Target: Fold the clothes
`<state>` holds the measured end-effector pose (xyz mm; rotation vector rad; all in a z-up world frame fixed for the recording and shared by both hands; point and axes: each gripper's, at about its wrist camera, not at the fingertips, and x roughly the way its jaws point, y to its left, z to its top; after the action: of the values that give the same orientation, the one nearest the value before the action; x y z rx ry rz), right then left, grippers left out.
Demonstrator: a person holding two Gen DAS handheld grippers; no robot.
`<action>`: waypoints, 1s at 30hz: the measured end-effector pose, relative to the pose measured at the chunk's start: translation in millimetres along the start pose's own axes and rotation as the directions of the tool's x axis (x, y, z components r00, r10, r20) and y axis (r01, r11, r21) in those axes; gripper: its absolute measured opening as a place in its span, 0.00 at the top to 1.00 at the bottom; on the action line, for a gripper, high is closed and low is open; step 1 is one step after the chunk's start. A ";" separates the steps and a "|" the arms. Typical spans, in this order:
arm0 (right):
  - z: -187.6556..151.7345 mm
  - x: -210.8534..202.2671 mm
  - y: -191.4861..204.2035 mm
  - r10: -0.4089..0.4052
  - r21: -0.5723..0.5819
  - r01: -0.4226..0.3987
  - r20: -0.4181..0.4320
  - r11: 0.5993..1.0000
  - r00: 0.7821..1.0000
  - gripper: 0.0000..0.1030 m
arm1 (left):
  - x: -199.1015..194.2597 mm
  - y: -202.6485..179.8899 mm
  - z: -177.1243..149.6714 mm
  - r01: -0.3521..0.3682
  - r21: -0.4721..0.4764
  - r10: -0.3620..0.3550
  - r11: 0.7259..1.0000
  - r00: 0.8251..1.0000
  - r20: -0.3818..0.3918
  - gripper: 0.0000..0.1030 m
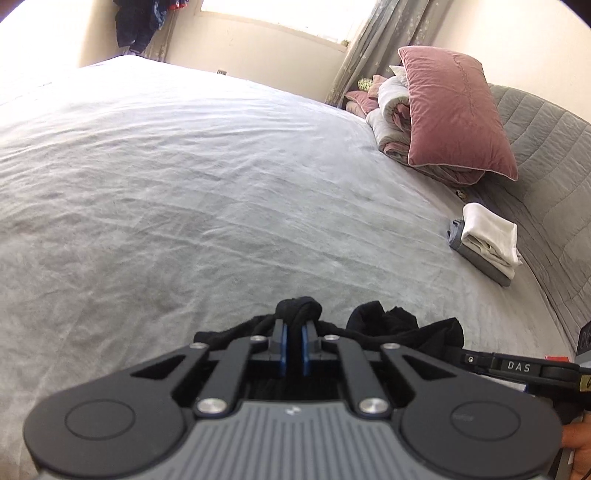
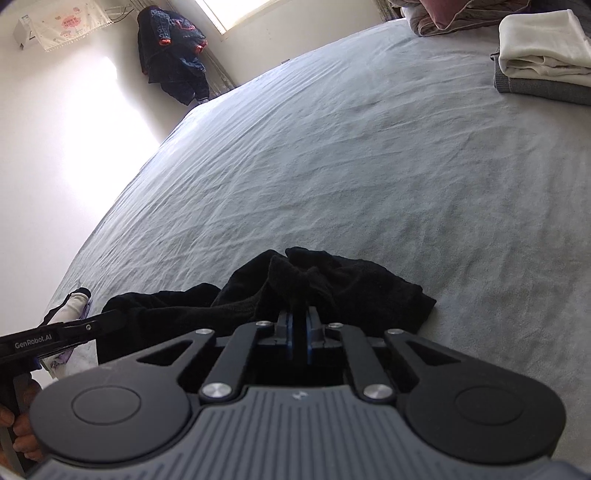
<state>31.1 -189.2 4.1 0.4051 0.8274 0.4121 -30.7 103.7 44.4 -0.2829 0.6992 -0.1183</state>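
Two hand-held grippers work at one black garment that lies bunched on the near part of the grey bed sheet. The left hand-held gripper has its blue-padded fingers drawn narrow on a rolled bunch of the black cloth, which bulges out just past the tips. The right hand-held gripper is likewise pinched narrow on a raised fold of the same garment, the fabric peaking up between the tips and spreading loosely to both sides on the sheet. In the left wrist view the right gripper's arm enters from the lower right edge, with part of a hand behind it; in the right wrist view the left gripper's arm comes in from the lower left.

Well apart from the garment, toward the grey quilted headboard, sits a folded stack: white clothes on top of a grey piece. Farther along are a pink pillow leaning on a rolled quilt. Dark clothing hangs in the far corner beside the bright window.
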 end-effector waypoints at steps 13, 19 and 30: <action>62.8 -20.5 15.7 -0.067 0.077 0.051 0.226 0.996 0.972 0.94 | 14.1 -19.0 82.8 -0.066 0.027 0.060 0.997 0.980 0.189 0.94; 107.9 -7.9 23.4 -0.118 0.027 0.115 0.300 0.993 0.947 0.94 | 50.3 -25.0 119.8 -0.102 0.019 0.096 0.995 0.972 0.217 0.94; 172.0 65.2 -11.3 -0.189 0.024 0.193 0.347 0.981 0.919 0.94 | 148.4 -23.2 166.7 -0.266 0.042 0.251 0.963 0.943 0.217 0.94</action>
<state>205.5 -197.7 63.2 0.3691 0.5120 0.1543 190.0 87.7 81.2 -0.1310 0.5155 0.1363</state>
